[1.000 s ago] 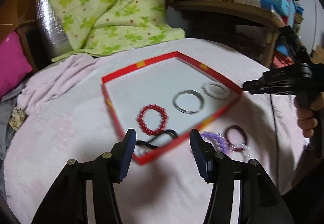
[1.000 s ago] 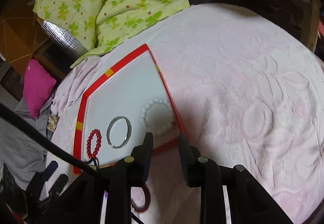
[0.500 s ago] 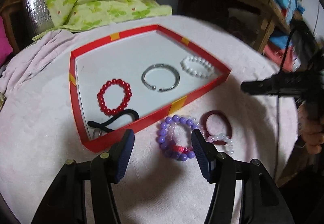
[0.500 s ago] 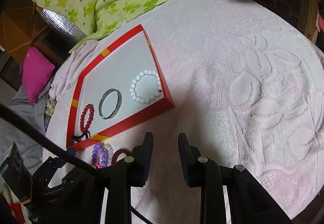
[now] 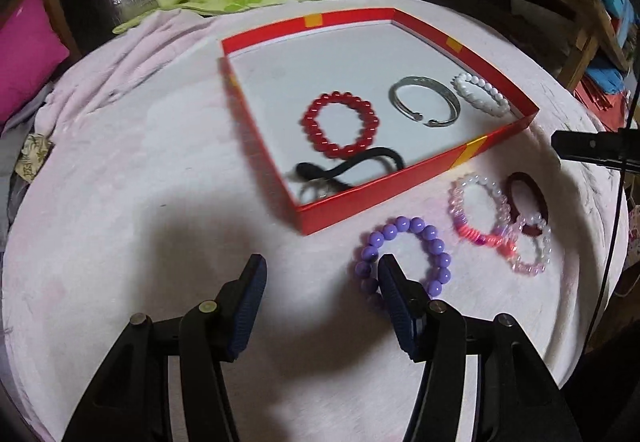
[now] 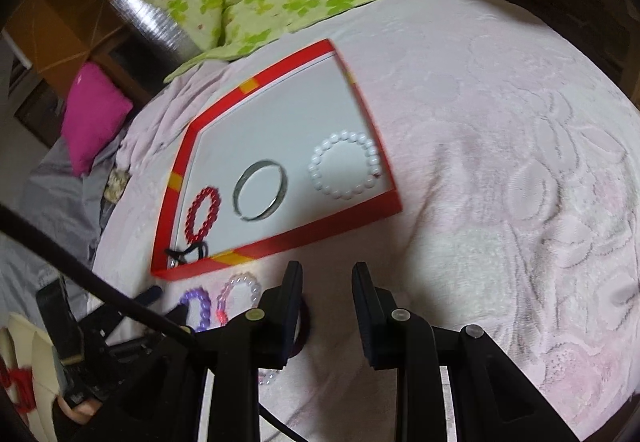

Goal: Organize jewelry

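Left gripper (image 5: 320,274), jaws wide and empty, hovers at the purple bead bracelet (image 5: 404,258), presumably the next pick. Beyond, the pink-clear bracelets (image 5: 492,218) and a maroon band (image 5: 528,202) lie outside the red tray's (image 5: 376,198) near edge; inside it lie red beads (image 5: 340,128), a silver bangle (image 5: 424,102), and a white bead bracelet (image 5: 482,94). The right view alone shows the right gripper (image 6: 326,278), jaws narrowly parted, empty.

Obscured and indeterminate items

The left gripper's finger (image 5: 394,294) covers part of the purple bead bracelet (image 5: 424,242). The red tray's near wall (image 5: 384,188) hides part of the black hair tie (image 5: 352,166). The right gripper (image 6: 326,278) conceals most of the dark red band (image 6: 303,330); the pink bracelets (image 5: 516,238) are blurred.
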`<state>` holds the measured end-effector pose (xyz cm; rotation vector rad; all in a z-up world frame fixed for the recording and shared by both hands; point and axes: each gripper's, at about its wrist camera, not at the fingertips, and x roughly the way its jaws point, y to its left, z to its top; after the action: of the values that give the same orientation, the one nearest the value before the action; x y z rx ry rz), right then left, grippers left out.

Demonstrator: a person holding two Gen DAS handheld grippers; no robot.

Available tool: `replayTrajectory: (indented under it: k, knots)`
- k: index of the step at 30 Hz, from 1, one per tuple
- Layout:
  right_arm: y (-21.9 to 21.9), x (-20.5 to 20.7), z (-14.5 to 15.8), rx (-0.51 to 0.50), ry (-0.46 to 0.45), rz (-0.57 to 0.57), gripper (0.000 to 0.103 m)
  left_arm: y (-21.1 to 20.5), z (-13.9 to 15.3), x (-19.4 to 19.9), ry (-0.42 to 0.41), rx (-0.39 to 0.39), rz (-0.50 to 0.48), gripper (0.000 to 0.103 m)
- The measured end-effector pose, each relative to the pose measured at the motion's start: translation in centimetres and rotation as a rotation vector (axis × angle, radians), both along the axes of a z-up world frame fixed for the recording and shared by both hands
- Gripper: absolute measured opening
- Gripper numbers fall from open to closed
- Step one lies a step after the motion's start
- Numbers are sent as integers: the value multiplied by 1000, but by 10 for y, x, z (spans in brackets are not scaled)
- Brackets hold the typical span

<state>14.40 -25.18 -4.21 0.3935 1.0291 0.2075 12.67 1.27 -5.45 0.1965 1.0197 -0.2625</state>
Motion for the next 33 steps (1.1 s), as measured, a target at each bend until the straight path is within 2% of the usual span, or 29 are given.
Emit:
replayTrajectory:
  k: [5, 9, 12, 13, 14, 19, 21, 24, 26, 33]
  knots:
    - [20, 2, -9, -29, 31, 96, 28, 11, 0, -4, 5, -11, -3, 59]
    - [38, 5, -22, -111, 71, 138, 28, 10, 2, -1, 5, -21, -6, 59]
    - [45, 6, -25, -165, 54, 150, 19, 5, -1, 0, 10, -23, -28, 59]
    - [48, 6, -26, -201, 46, 149, 7, 2, -3, 0, 14, -14, -37, 56]
    - [48, 6, -26, -226, 44, 143, 5, 0, -5, 1, 18, -10, -43, 54]
    - [36, 5, -14, -244, -8, 74, 5, 2, -3, -1, 6, -28, -61, 52]
    - [23, 7, -12, -215, -1, 26, 5, 1, -1, -5, 1, -39, -90, 53]
    - [8, 10, -18, -221, 43, -26, 5, -1, -1, -10, -2, -39, -143, 60]
    - [4, 13, -24, -221, 81, -27, 5, -4, -2, -13, -6, -29, -167, 62]
    - [8, 16, -26, -235, 84, -22, 5, -8, -1, -12, 8, -62, -197, 67]
